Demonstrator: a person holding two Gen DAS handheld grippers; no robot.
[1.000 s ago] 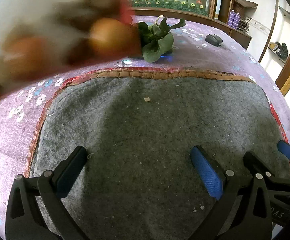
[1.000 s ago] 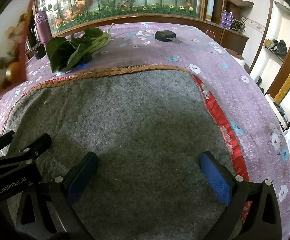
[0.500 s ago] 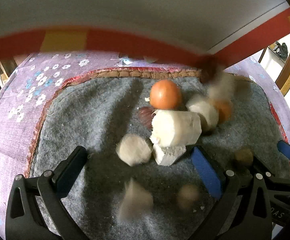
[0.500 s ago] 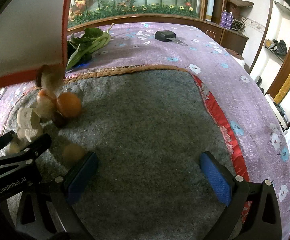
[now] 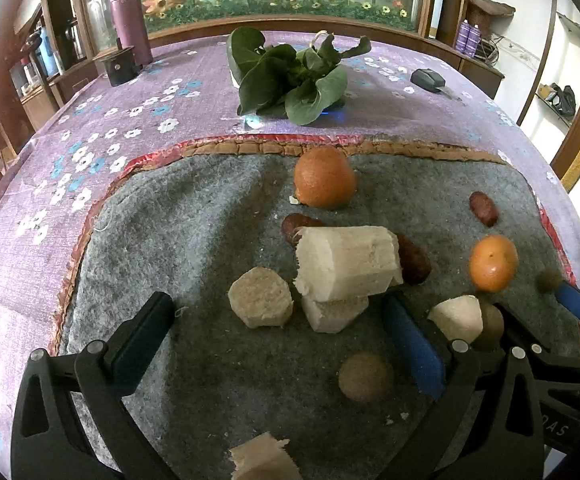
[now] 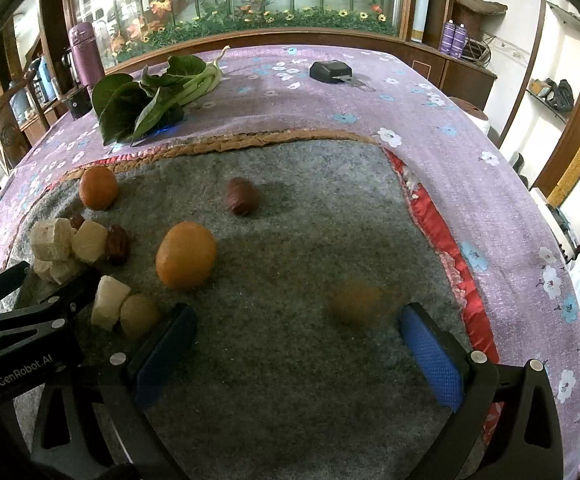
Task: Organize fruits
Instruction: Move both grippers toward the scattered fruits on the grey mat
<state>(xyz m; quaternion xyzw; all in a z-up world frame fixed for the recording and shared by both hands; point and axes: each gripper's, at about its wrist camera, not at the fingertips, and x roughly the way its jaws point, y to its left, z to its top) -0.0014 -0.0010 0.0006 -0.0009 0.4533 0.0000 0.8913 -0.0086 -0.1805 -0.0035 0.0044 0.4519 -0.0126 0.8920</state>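
Note:
Fruits lie scattered on the grey felt mat [image 5: 178,216]. In the left wrist view I see an orange [image 5: 323,177], a smaller orange [image 5: 493,263], several pale sugarcane chunks [image 5: 345,262], dark red dates [image 5: 483,208] and a small brown round fruit [image 5: 365,376]. My left gripper [image 5: 286,332] is open and empty, with cane chunks between its fingers. In the right wrist view an orange [image 6: 186,255], a date [image 6: 242,196] and a blurred, rolling round fruit [image 6: 359,298] lie ahead of my open, empty right gripper [image 6: 297,344]. Cane chunks [image 6: 68,244] sit at its left.
A bunch of leafy greens [image 5: 290,76] lies on the purple flowered tablecloth [image 5: 130,120] beyond the mat. A purple flask [image 5: 128,20], a small black cup [image 5: 120,66] and a black key fob [image 5: 427,79] stand farther back. The table edge drops off on the right [image 6: 549,240].
A red-edged white container was tipped over the mat and has gone from view. The fruits fell out and spread over the mat; one small fruit still rolls. Both grippers stayed put.

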